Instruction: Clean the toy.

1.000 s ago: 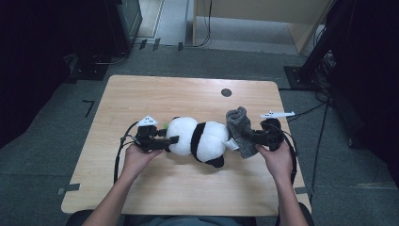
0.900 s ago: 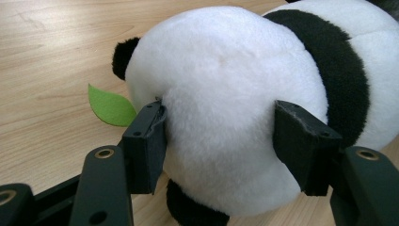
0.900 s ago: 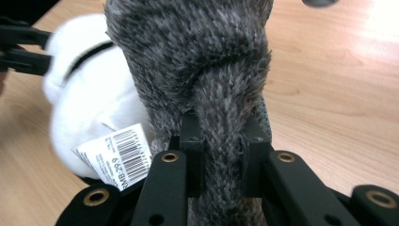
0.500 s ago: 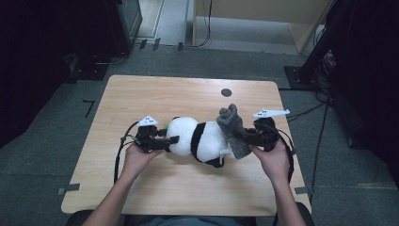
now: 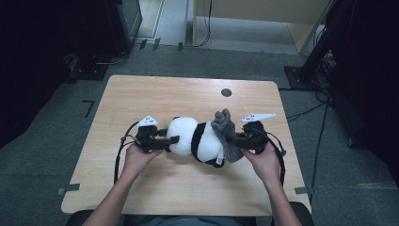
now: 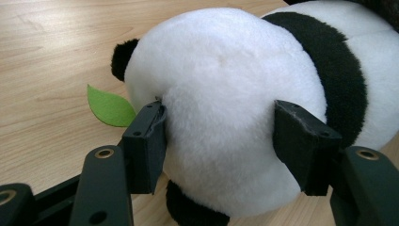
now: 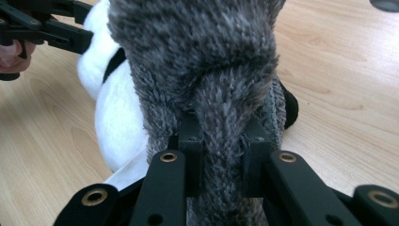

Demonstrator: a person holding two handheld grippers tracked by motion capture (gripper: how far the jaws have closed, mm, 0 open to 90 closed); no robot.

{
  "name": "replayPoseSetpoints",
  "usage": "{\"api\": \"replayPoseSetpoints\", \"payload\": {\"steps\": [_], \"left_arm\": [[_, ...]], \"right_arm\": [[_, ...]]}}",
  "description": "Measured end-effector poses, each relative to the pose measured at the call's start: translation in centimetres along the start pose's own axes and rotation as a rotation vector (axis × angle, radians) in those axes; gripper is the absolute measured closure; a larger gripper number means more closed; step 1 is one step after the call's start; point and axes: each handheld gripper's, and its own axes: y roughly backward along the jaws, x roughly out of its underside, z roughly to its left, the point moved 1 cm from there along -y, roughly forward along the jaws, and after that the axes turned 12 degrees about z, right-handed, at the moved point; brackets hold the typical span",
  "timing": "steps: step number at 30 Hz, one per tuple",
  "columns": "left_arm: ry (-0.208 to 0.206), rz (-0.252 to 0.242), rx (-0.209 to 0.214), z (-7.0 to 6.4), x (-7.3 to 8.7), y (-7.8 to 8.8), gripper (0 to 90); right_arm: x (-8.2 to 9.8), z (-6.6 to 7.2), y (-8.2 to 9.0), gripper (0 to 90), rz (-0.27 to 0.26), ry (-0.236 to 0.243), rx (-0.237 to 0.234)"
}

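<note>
light wooden table (image 5: 141,94) on grey carpet floor (image 5: 42,188), dark surroundings.

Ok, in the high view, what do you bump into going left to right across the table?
Left tongs → green leaf → panda's white head → panda's black band → grey fuzzy cloth → right tongs.
</note>
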Motion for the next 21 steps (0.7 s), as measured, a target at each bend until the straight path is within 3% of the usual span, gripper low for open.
{"api": "replayPoseSetpoints", "payload": {"steps": [7, 14, 21], "left_arm": [[0.0, -0.003, 0.002, 0.0, 0.0, 0.0, 37.8], [0.002, -0.006, 0.004, 0.0, 0.0, 0.0, 37.8], [0.005, -0.006, 0.007, 0.1, 0.0, 0.0, 37.8]], "right_arm": [[0.6, -0.8, -0.5, 76.5, 0.011, -0.013, -0.018], [1.3, -1.9, -1.3, 76.5, 0.028, -0.056, -0.05], [1.7, -2.5, -2.2, 75.9, 0.07, -0.07, -0.036]]}}
